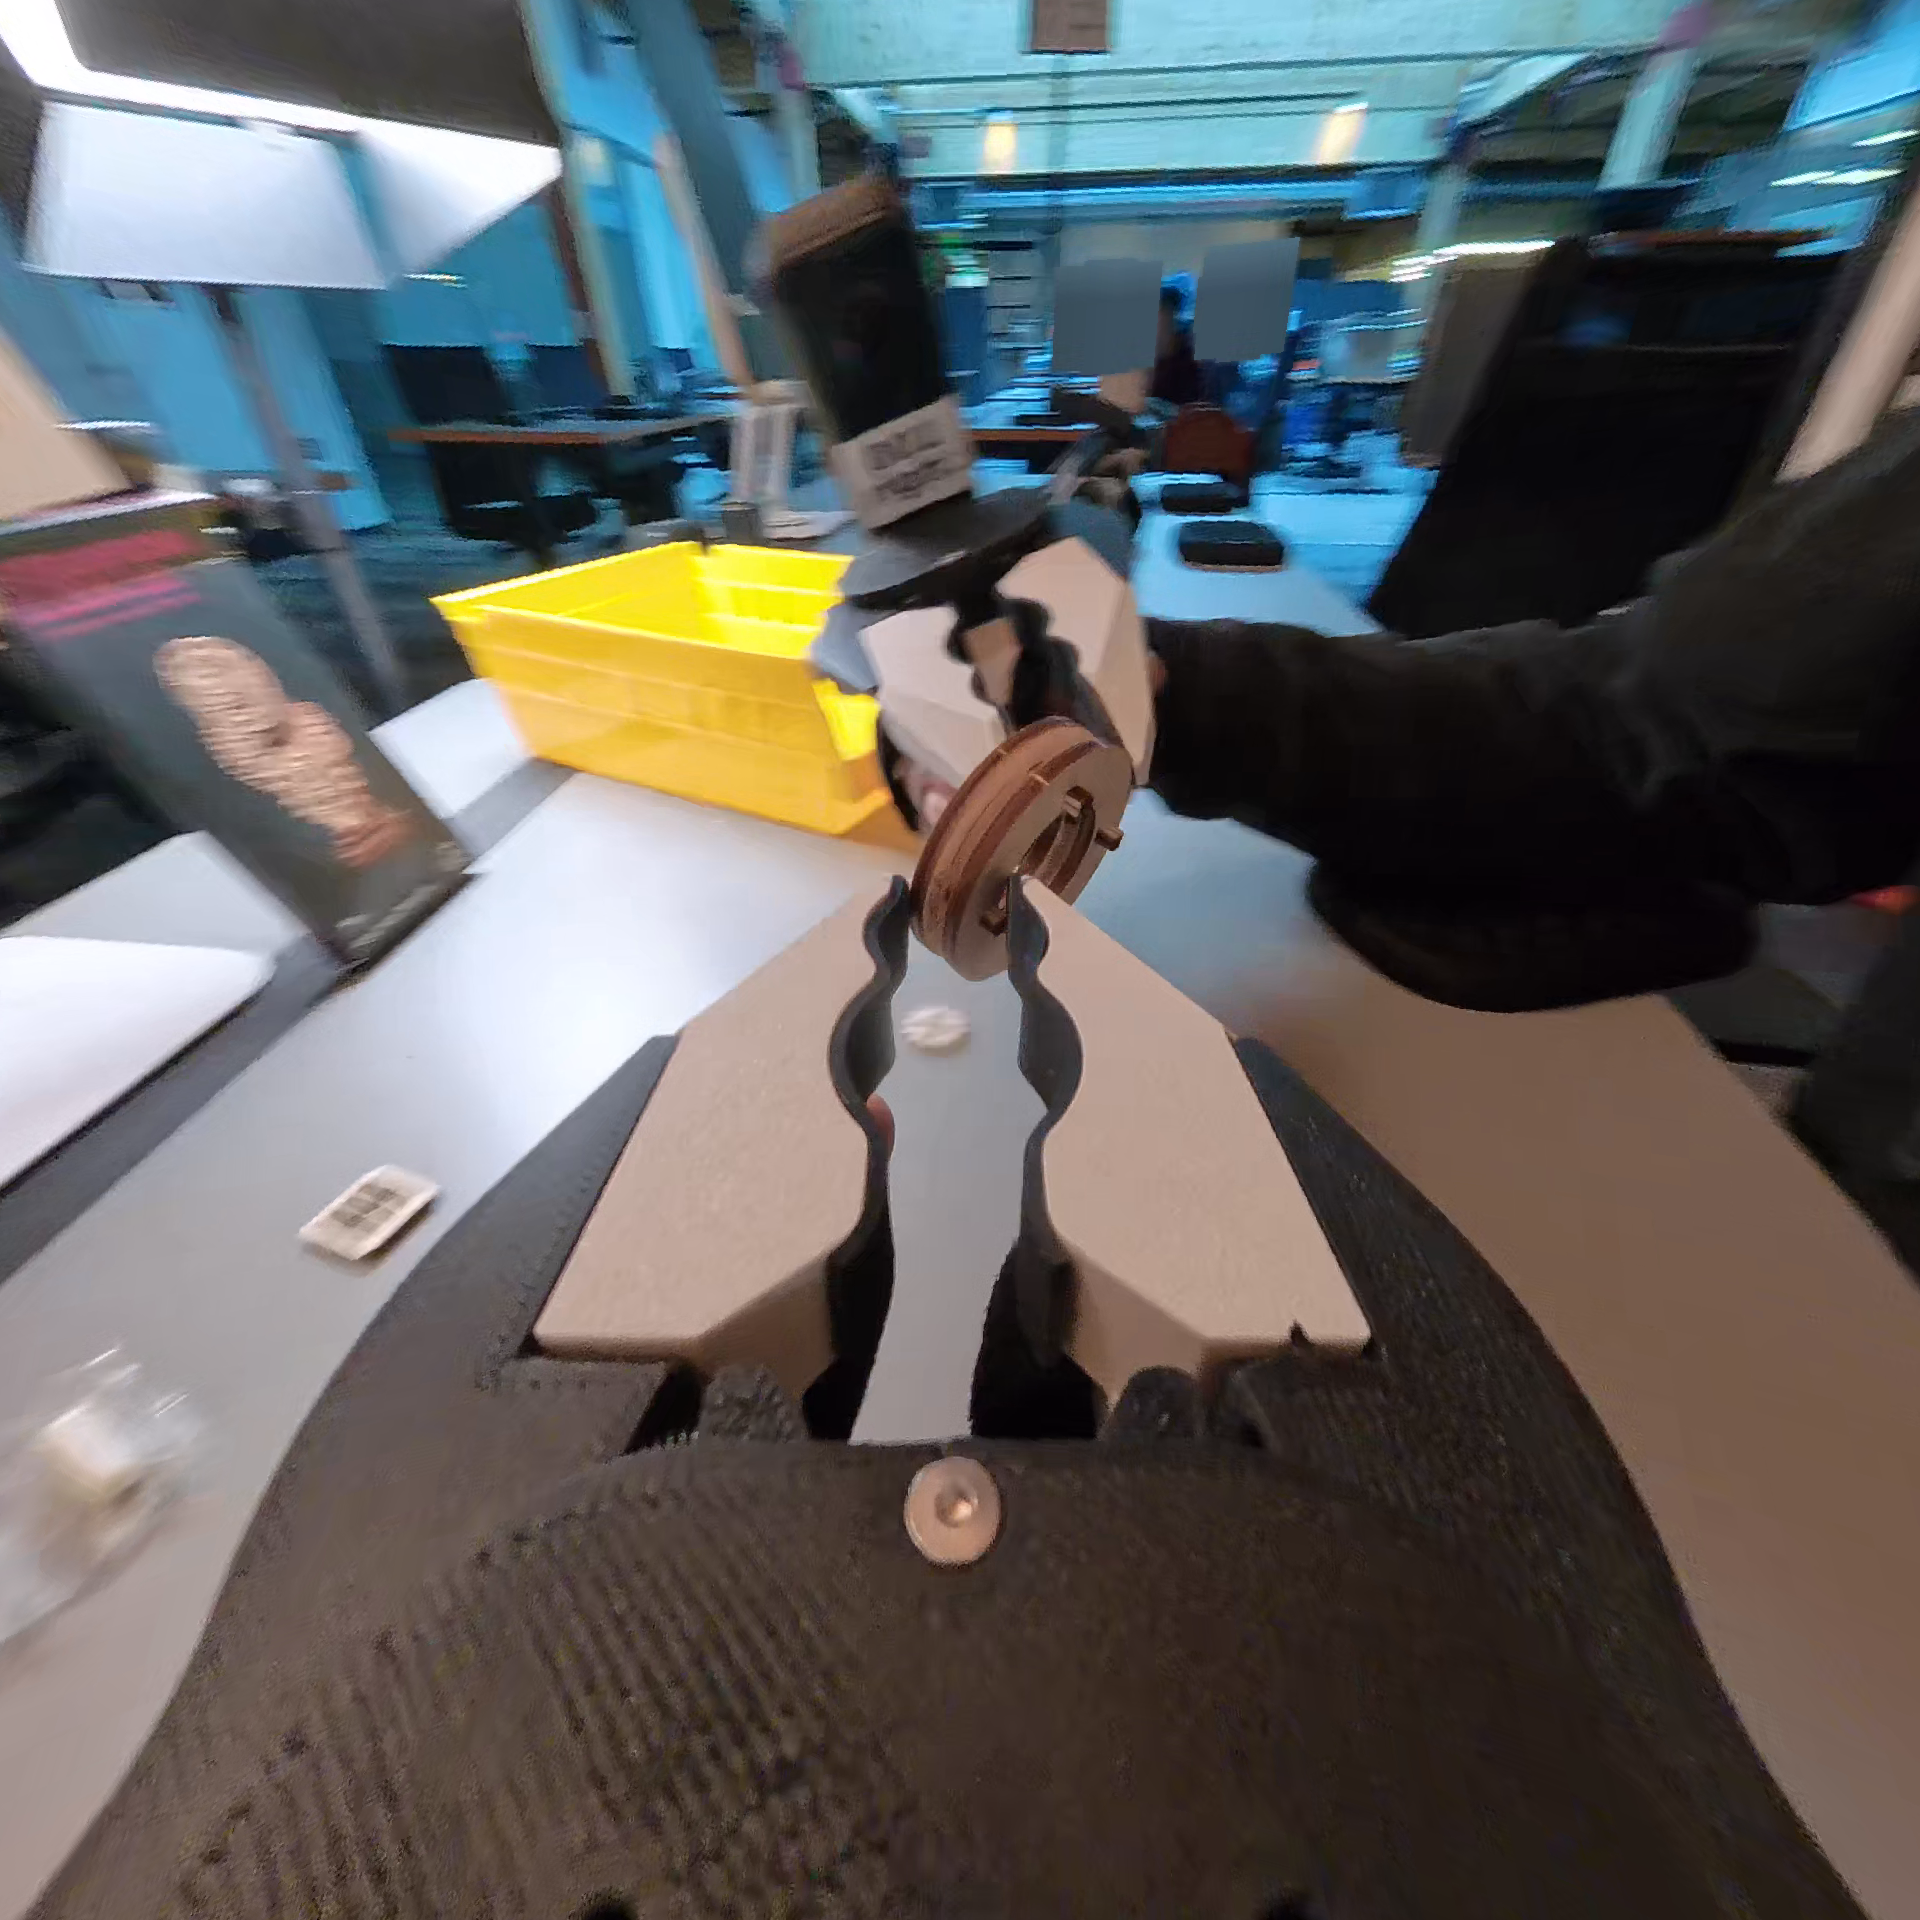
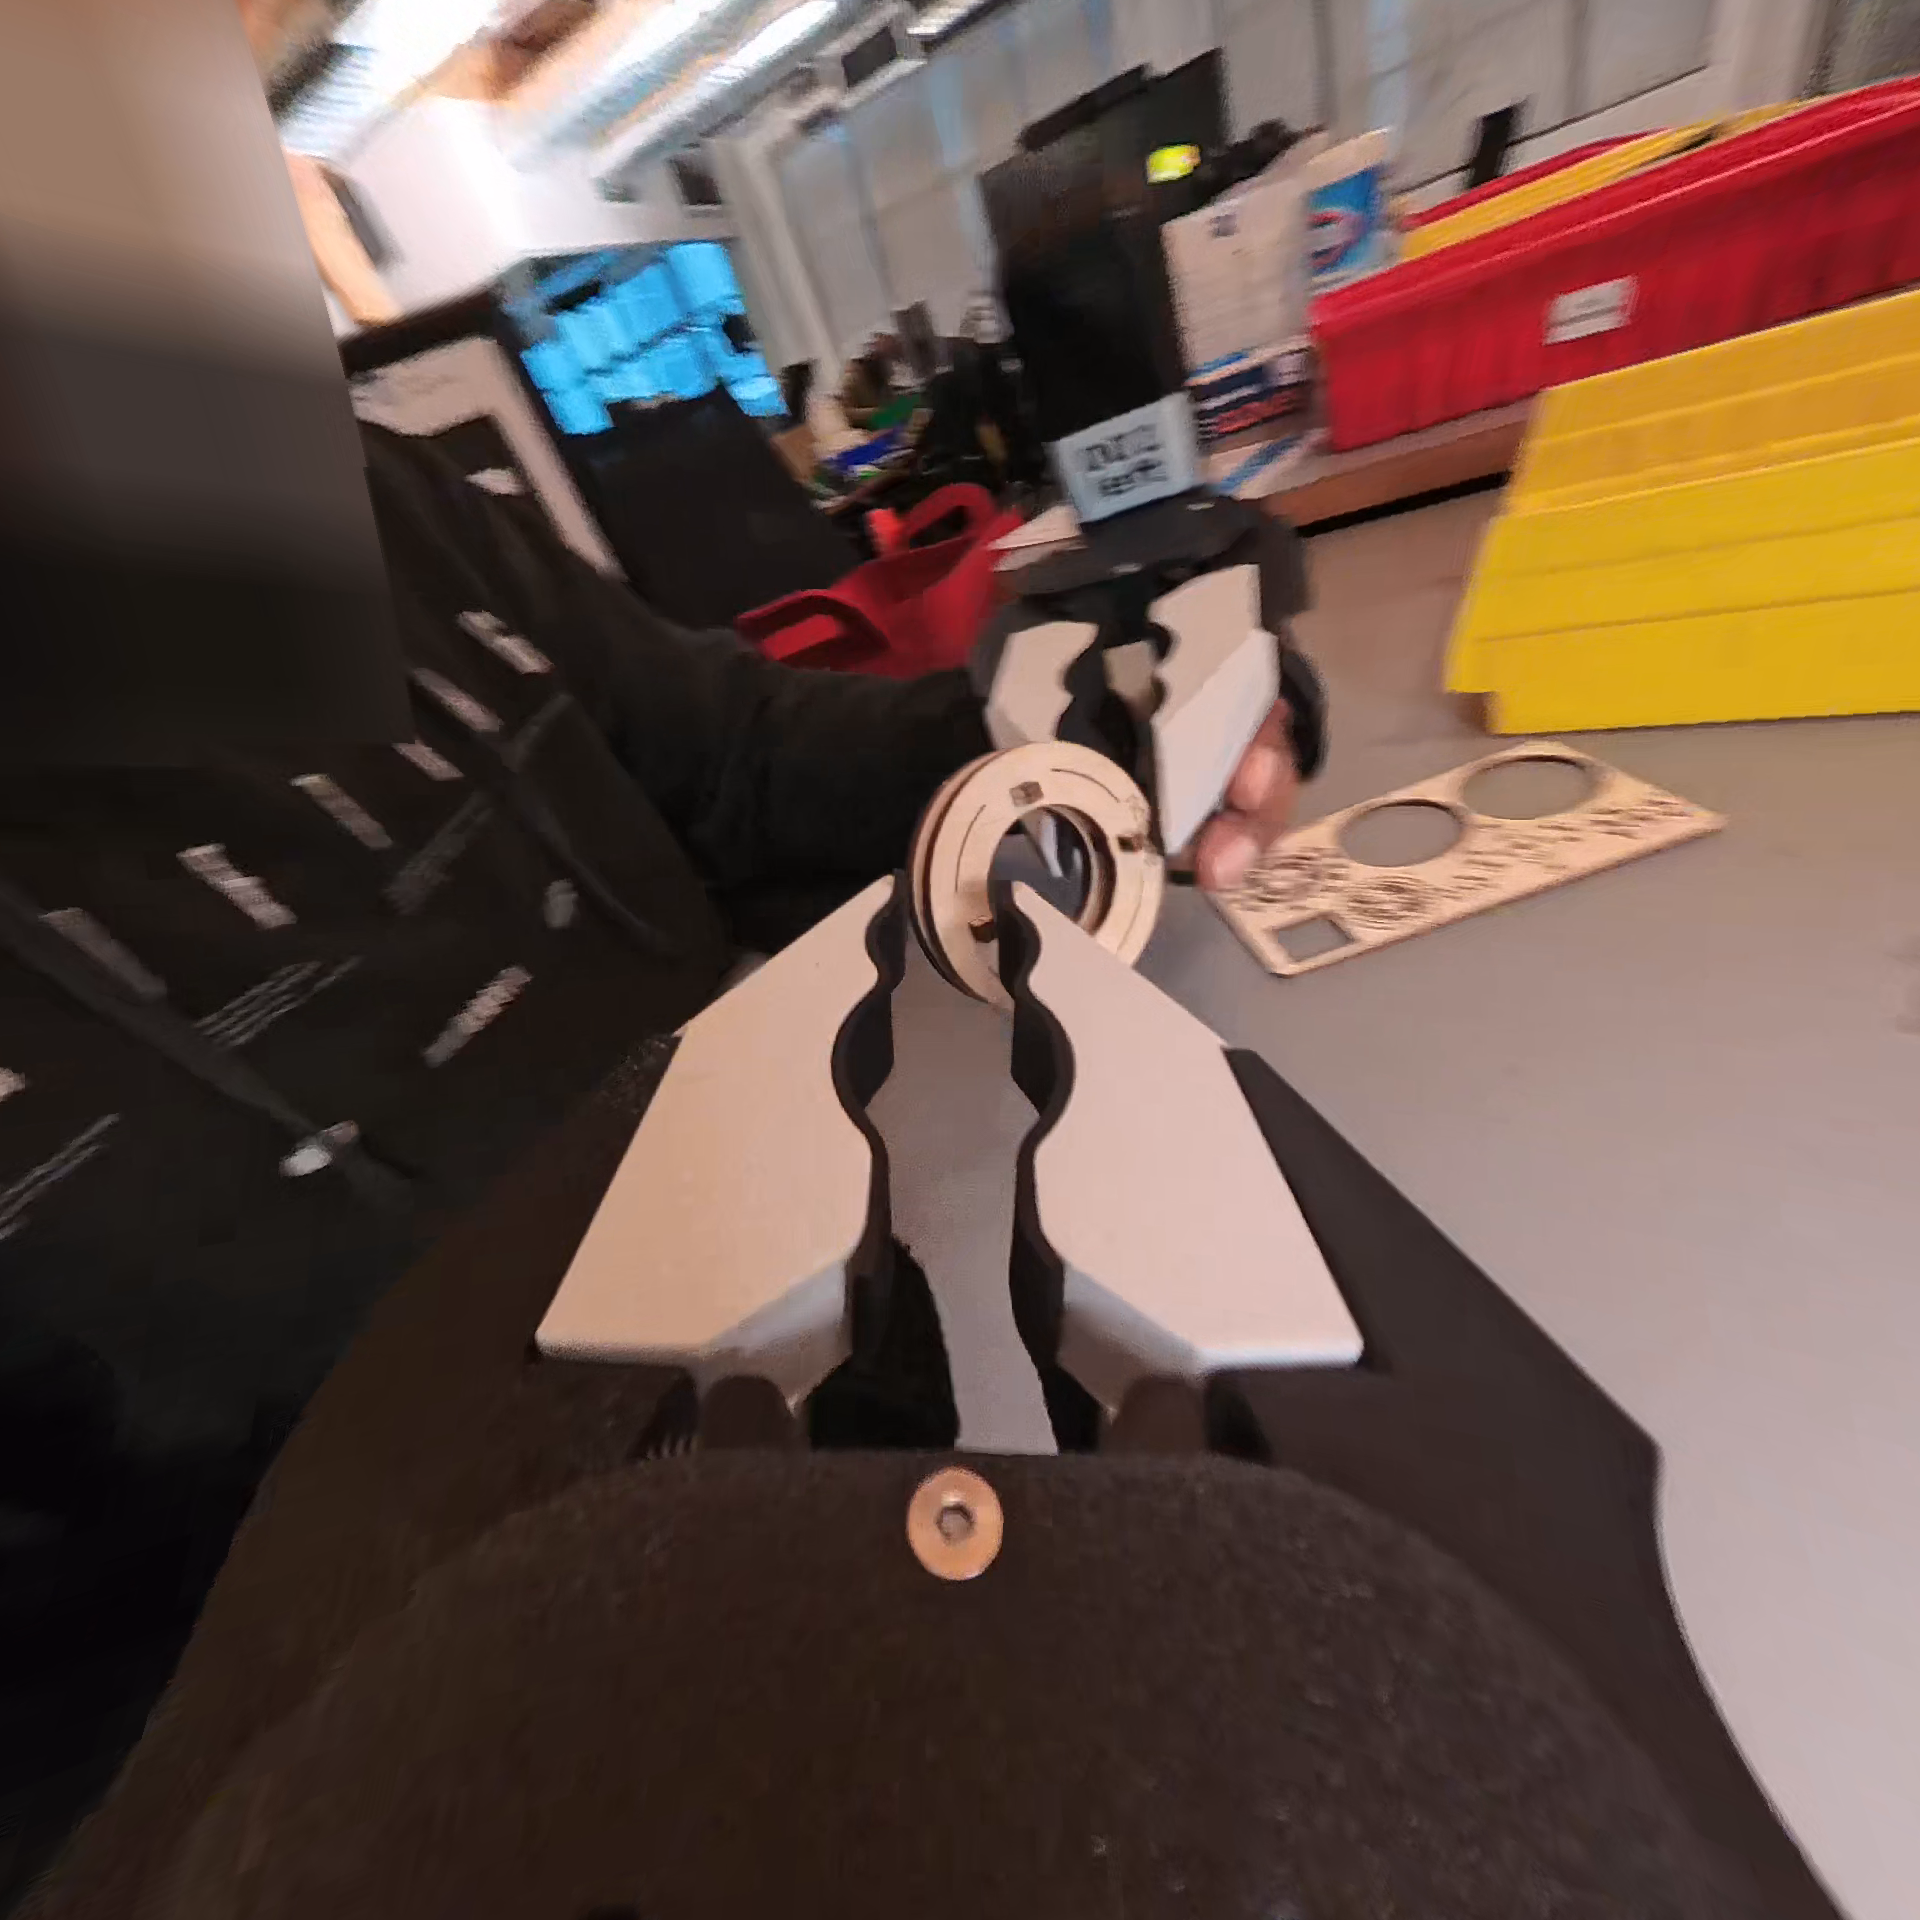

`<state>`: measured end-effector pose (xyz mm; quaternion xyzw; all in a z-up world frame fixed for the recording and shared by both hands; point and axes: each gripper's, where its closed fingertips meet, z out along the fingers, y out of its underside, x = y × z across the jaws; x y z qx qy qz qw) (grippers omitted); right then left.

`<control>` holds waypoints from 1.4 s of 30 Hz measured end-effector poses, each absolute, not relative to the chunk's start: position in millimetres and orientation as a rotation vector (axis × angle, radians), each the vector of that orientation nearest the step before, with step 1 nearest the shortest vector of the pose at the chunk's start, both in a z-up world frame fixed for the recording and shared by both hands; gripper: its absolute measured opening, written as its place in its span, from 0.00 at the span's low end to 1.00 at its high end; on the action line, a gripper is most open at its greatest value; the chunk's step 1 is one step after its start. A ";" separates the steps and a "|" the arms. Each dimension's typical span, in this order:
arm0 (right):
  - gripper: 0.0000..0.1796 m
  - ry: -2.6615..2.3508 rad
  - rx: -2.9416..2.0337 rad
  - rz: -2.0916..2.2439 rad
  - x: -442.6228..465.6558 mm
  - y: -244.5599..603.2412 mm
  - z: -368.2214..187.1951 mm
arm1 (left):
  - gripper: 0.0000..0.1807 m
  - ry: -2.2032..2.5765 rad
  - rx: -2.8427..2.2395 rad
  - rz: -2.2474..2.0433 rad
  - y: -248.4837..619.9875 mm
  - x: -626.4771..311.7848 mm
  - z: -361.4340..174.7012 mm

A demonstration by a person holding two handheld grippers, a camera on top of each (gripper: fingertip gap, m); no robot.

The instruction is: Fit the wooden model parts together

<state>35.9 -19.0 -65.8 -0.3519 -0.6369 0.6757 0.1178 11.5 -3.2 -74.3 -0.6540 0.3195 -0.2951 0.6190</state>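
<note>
Now both tools pinch one wooden ring assembly (image 1: 1023,847) at frame centre: the left gripper (image 1: 956,904) clamps its lower edge, nearly closed, and the right gripper (image 2: 951,904) does likewise (stacked round layers, open middle). Right of it lies a cut-out plywood sheet (image 2: 1475,852) on the grey table (image 2: 1558,1143).

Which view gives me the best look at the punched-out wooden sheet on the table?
The right wrist view: the wooden sheet lies flat on the grey table beyond the wooden ring, its round cutouts clear. The left wrist view does not show the sheet at all.
</note>
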 end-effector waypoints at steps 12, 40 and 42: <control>0.07 -1.670 -0.983 0.875 3.6 15.6 -99.3 | 0.09 0.738 -1.599 -0.010 18.0 -7.4 -101.2; 0.05 -1.936 -0.747 0.742 23.1 -7.5 -127.4 | 0.06 1.046 -1.568 -0.080 -14.8 25.2 -119.4; 0.05 -1.936 -0.742 0.749 24.0 -7.9 -126.3 | 0.07 1.022 -1.544 -0.094 -14.0 24.3 -118.5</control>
